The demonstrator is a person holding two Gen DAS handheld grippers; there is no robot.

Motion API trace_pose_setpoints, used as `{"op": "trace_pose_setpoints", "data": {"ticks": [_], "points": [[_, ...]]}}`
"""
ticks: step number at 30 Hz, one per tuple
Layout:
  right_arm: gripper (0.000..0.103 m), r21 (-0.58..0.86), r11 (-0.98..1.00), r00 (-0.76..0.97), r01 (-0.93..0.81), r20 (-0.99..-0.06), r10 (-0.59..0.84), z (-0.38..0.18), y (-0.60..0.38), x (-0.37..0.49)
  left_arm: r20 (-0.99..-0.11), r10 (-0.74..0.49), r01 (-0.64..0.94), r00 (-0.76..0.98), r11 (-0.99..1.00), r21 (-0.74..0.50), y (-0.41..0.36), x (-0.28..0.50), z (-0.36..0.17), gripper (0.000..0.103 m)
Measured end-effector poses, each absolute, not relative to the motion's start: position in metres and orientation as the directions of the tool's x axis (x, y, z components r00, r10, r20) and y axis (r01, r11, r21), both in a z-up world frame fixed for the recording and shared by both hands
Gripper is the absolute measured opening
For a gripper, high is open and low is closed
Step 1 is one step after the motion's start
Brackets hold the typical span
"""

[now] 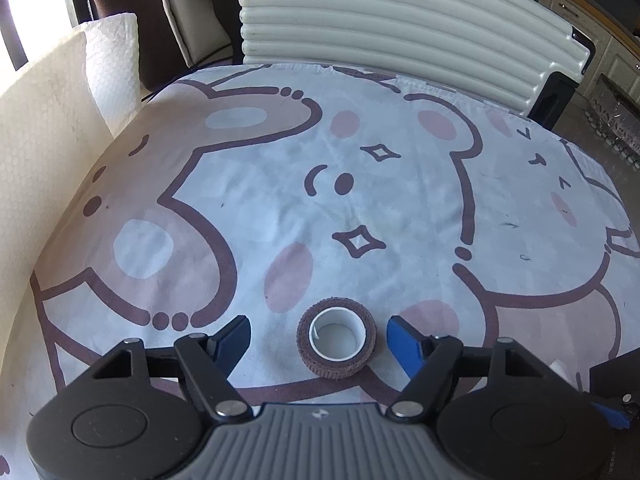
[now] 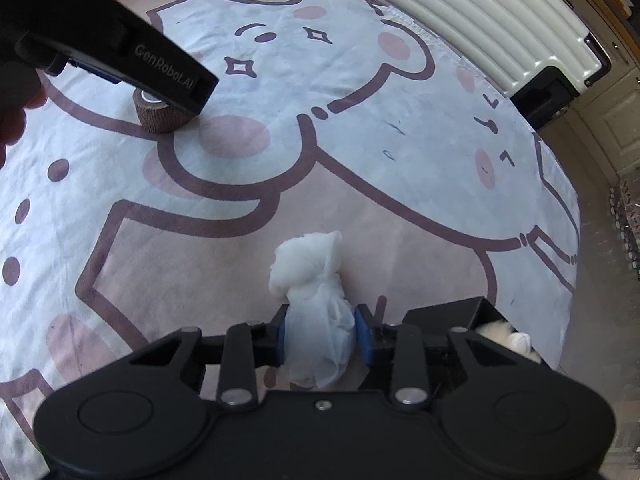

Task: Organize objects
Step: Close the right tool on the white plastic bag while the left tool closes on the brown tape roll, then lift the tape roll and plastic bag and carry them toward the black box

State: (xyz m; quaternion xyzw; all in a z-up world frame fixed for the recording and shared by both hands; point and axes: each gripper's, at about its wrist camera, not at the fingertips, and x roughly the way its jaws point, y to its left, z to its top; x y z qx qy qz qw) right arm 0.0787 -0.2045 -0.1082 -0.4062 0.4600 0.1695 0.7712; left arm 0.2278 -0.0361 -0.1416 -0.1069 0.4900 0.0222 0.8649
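A brown roll of bandage tape (image 1: 337,338) with a white core lies flat on the bear-print cloth (image 1: 280,200). My left gripper (image 1: 320,340) is open, its blue pads on either side of the roll, not touching it. In the right wrist view the roll (image 2: 162,118) sits at the upper left, partly under the left gripper's black body (image 2: 132,56). My right gripper (image 2: 323,338) is shut on a white bundle of cotton in thin gauze (image 2: 316,292), which sticks forward above the cloth (image 2: 360,160).
A black box (image 2: 452,316) holding white cotton pieces (image 2: 508,334) sits just right of my right gripper. A ribbed white panel (image 1: 400,32) stands beyond the table's far edge. White bubble wrap (image 1: 52,140) lies along the left side.
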Motion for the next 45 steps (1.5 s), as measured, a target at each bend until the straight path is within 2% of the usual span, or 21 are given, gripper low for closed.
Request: {"op": "trace_pose_setpoints", "data": {"ticks": [6,9,12,22,45], "points": [[0.033,-0.445,0.636,0.507,-0.631,-0.857,-0.096,-0.106,-0.207,0.083,-0.859,-0.059,-0.157,0.508,0.975,-0.159,-0.036,0.232,-0.147,0.066],[0.032,-0.437,0.643,0.504,-0.629,-0.859,-0.091,-0.105,-0.208,0.083,-0.86,-0.07,-0.153,0.505,0.974,-0.169,-0.038,0.233,-0.147,0.058],[0.032,-0.429,0.656,0.503,-0.621,-0.86,-0.086,-0.102,-0.21,0.084,-0.859,-0.094,-0.147,0.503,0.97,-0.191,-0.041,0.234,-0.146,0.044],[0.031,-0.368,0.736,0.51,-0.568,-0.859,-0.036,-0.084,-0.219,0.086,-0.863,-0.09,-0.149,0.496,0.971,-0.187,-0.038,0.227,-0.137,0.044],[0.031,-0.305,0.834,0.595,-0.46,-0.803,0.034,-0.028,-0.232,0.053,-0.812,-0.082,-0.098,0.578,0.981,-0.169,-0.037,0.178,-0.073,0.044]]}}
